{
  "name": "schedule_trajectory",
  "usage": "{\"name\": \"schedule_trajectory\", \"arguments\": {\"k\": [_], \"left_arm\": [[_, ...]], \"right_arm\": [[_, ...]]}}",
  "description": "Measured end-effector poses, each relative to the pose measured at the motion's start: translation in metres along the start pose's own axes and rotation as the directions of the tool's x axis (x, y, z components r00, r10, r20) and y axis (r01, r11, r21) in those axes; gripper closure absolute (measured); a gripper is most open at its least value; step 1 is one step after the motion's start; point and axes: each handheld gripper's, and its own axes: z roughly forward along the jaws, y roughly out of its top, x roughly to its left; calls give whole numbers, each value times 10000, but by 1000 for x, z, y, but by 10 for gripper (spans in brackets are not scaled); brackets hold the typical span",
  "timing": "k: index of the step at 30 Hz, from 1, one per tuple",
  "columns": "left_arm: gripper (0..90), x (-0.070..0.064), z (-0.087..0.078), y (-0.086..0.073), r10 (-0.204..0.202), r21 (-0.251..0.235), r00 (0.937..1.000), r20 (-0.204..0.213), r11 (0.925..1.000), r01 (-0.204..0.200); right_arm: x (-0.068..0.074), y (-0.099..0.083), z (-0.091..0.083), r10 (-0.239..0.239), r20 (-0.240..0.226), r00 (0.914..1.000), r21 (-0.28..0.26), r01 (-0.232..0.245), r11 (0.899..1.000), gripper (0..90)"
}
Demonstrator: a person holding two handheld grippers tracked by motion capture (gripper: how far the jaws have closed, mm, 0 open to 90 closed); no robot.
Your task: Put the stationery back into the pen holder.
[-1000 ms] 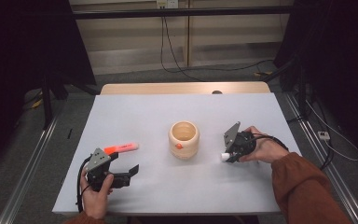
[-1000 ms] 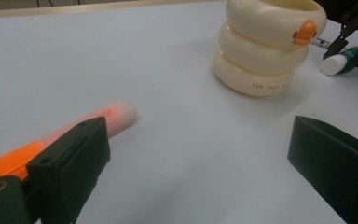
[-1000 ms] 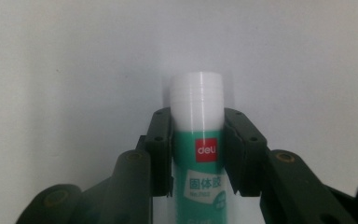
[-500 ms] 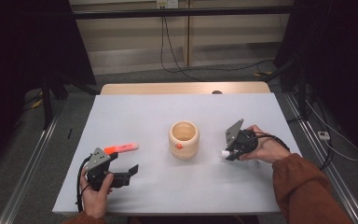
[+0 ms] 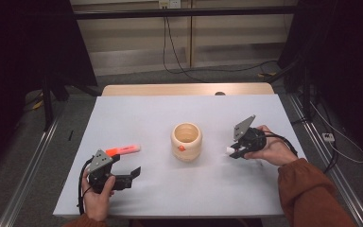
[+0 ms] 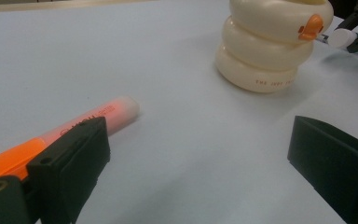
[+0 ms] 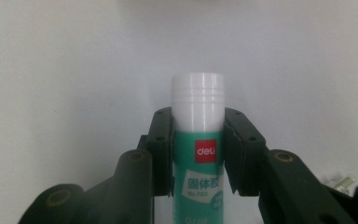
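From the high view the right tongs (image 5: 232, 151) hold something with only a small white tip showing; the right gripper view shows it is a glue stick (image 7: 198, 154), green-labelled with a red logo and a ridged white cap, pinched between both jaws just above the desk (image 5: 146, 118). The left gripper view shows the left tongs (image 6: 205, 163) spread wide, the orange highlighter (image 6: 93, 119) lying just beside one jaw, and a cream duck-shaped cup (image 6: 270, 42) with an orange beak beyond.
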Motion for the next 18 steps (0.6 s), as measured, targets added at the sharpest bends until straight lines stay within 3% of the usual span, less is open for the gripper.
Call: {"name": "schedule_trajectory", "arguments": {"k": [9, 12, 18], "left_arm": [[55, 0, 1, 0, -39, -9, 10000, 39, 10000, 39], [56, 0, 1, 0, 8, 6, 10000, 70, 10000, -8], [56, 0, 1, 0, 76, 72, 10000, 62, 9999, -77]], "right_arm": [[2, -9, -10, 1209, 525, 9913, -999, -1152, 9883, 662], [2, -12, -13, 1676, 647, 9837, -1451, -1569, 9769, 661], [2, -18, -14, 2749, 739, 9586, -2407, -2503, 9378, 662]]}}
